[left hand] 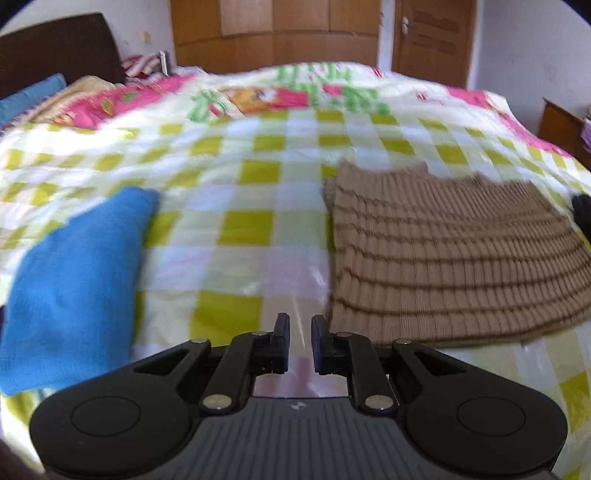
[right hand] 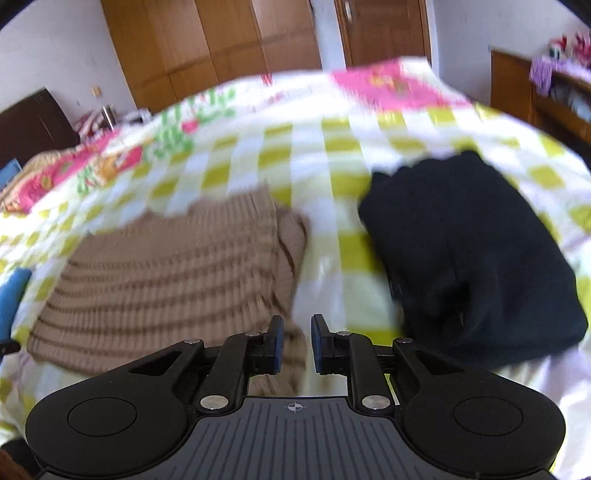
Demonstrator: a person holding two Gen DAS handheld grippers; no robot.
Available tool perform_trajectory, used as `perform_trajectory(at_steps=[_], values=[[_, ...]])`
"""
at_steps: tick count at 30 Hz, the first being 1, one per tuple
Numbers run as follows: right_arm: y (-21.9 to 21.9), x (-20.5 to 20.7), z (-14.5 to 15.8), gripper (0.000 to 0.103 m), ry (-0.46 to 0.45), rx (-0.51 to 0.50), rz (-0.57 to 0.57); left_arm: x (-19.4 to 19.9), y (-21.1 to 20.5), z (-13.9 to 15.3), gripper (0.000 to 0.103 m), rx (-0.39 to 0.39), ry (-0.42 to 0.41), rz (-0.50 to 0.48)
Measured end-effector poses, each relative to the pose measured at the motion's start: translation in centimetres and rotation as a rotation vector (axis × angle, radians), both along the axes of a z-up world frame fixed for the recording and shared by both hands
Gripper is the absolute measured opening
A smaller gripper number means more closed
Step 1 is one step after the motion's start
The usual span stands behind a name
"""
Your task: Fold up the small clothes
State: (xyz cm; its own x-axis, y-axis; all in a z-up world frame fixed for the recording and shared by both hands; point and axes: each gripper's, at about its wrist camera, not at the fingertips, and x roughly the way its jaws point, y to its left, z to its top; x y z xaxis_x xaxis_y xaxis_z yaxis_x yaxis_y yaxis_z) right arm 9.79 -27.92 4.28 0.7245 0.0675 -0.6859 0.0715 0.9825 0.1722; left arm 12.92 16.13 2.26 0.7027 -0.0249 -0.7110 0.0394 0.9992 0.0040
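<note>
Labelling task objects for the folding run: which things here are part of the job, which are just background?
Job: brown ribbed knit, blue garment, black garment, left gripper, right gripper.

Background: checked bedspread, wardrobe, door, headboard, blue pillow.

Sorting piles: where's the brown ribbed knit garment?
The brown ribbed knit garment lies on the checked bedspread, between the blue cloth and black garment.

Left gripper (left hand: 300, 345), fingers parted, hovers between blue cloth (left hand: 70, 288) and brown knit (left hand: 450, 258).
</note>
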Motion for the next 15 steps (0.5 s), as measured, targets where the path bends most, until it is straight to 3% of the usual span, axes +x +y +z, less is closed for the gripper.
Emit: perform_trajectory(at_steps=[4, 7, 9, 10, 12, 13, 15], values=[[2.0, 3.2, -0.8, 0.019, -0.078, 0.061, 0.062, 1.1, -2.8, 1.4, 0.031, -0.041, -0.100, -0.047], [3.3, 6.0, -2.7, 0.017, -0.116, 0.045, 0.065, 3.6, -5.6, 0.3, 0.032, -0.070, -0.125, -0.093], [3.0, 7.3, -4.3, 0.016, -0.073, -0.001, 0.018, 5.2, -6.9, -1.2, 0.032, -0.054, -0.102, -0.120], [2.5, 7.4, -5.0, 0.010, -0.052, -0.009, 0.006, 6.0, -7.3, -2.3, 0.032, -0.027, -0.066, -0.133], [1.3, 6.8, -5.6, 0.010, -0.034, -0.015, -0.014, 6.5, -7.5, -4.6, 0.033, 0.022, -0.003, -0.134], [0.6, 6.5, -5.3, 0.021, -0.027, -0.003, -0.033, 6.1, -7.3, -5.1, 0.033, 0.027, -0.009, -0.142], [-0.9, 5.4, -4.6, 0.023, -0.036, 0.047, -0.075, 5.4, -7.1, -4.7, 0.033, 0.022, -0.018, -0.136]])
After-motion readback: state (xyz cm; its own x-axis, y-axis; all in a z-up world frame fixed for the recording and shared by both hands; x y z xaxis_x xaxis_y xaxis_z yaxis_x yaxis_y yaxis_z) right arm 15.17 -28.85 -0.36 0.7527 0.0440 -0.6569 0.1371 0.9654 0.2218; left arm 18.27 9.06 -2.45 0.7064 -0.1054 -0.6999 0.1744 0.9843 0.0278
